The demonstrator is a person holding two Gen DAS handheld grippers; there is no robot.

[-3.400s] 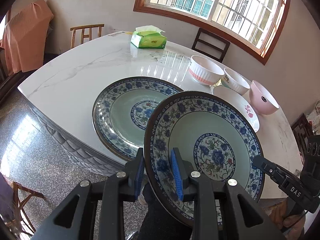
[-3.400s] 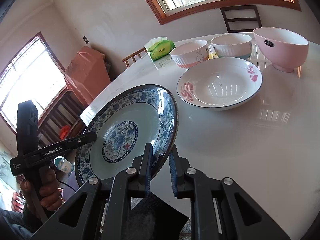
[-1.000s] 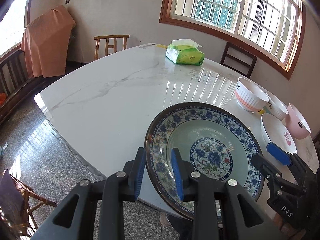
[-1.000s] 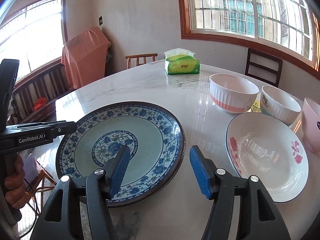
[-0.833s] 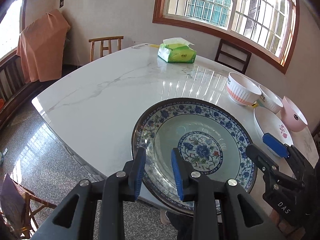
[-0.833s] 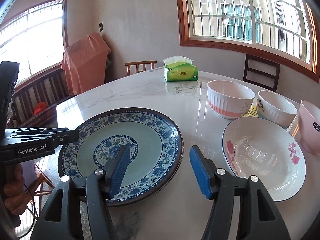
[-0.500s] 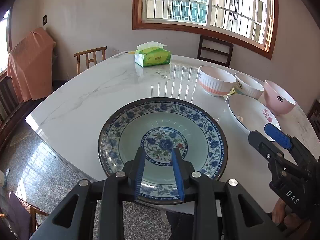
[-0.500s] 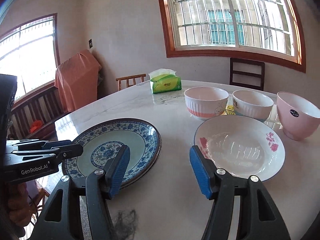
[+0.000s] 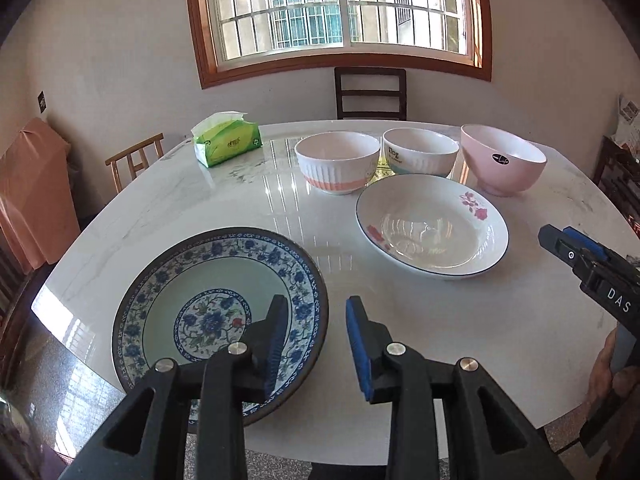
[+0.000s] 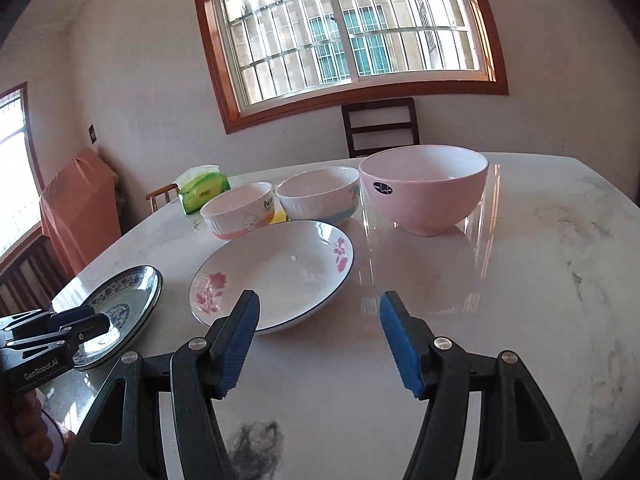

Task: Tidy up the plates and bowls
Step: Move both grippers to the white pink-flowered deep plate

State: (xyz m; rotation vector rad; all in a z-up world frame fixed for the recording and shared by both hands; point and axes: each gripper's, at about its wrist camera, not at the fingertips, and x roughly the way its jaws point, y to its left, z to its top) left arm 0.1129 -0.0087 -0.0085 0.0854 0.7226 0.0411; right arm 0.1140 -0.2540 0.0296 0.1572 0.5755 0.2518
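At the left, near the tabletop edge, lies the blue-and-white floral plate; it seems to be a stack of two such plates, though the rims are hard to tell apart. The left gripper hangs over the plate's right rim. Its jaws have just been opening and now stand partly apart with nothing pressed between them; one blue pad shows in front of the rim, the other over bare marble beside it.

Farther back sits a green tissue pack. To its right three bowls stand in a row: a white bowl with a pink band, a white bowl with a teal band close beside it, and a pink bowl a little apart. Just in front of them rests a white plate with pink flowers, well apart from the blue plate.

The right gripper hovers above bare marble just off the near edge of the flowered plate, its jaws about half spread and empty. A person's hand holds its handle at the far right.
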